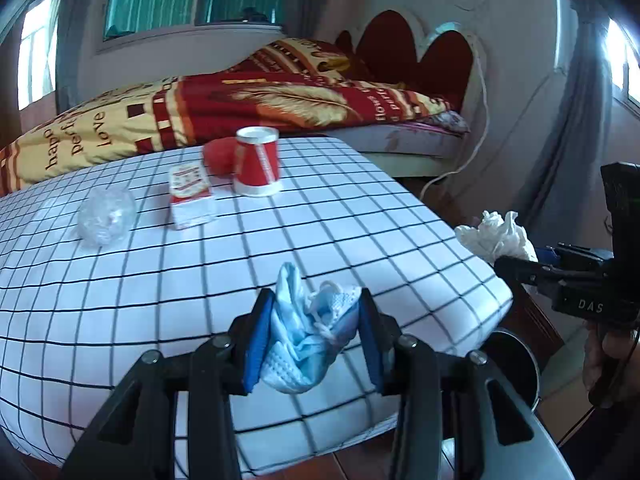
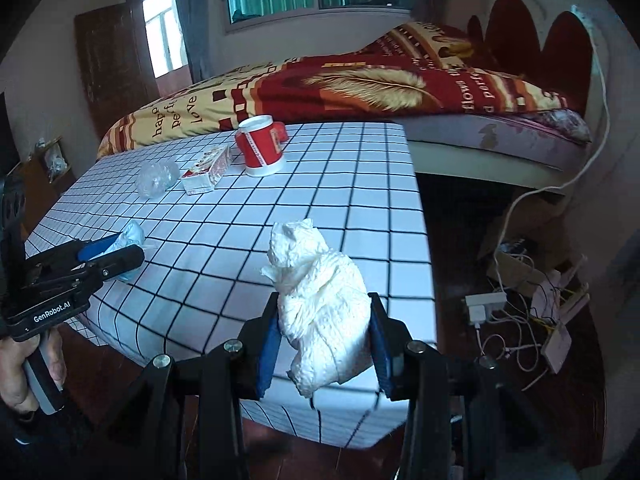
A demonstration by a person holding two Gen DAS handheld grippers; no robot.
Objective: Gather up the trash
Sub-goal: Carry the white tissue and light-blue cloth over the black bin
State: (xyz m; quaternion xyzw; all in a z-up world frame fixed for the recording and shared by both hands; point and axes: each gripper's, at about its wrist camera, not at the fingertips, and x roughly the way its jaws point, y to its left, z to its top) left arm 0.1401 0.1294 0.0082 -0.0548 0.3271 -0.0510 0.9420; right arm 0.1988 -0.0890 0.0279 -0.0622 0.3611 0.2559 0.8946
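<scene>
Blue pads of your left gripper (image 1: 316, 338) pinch a crumpled pale-blue face mask (image 1: 310, 336) above the near edge of the white black-gridded tablecloth (image 1: 360, 216). Your right gripper (image 2: 326, 340) clamps a crumpled white tissue wad (image 2: 322, 312) between its jaws, angled down over the table corner.

Beyond both jaws stand a red paper cup (image 1: 257, 162), a red-and-white carton (image 1: 190, 196) and a clear crumpled plastic ball (image 1: 106, 216).

Only the left view shows the dark round bin (image 1: 516, 364) right of its jaws; only the right view shows cables on the floor (image 2: 516, 320).

Your right gripper reads "DAS" in the left view, your left one "GenRobot.AI" in the right view; the bedcover (image 1: 168, 112) says "love".
</scene>
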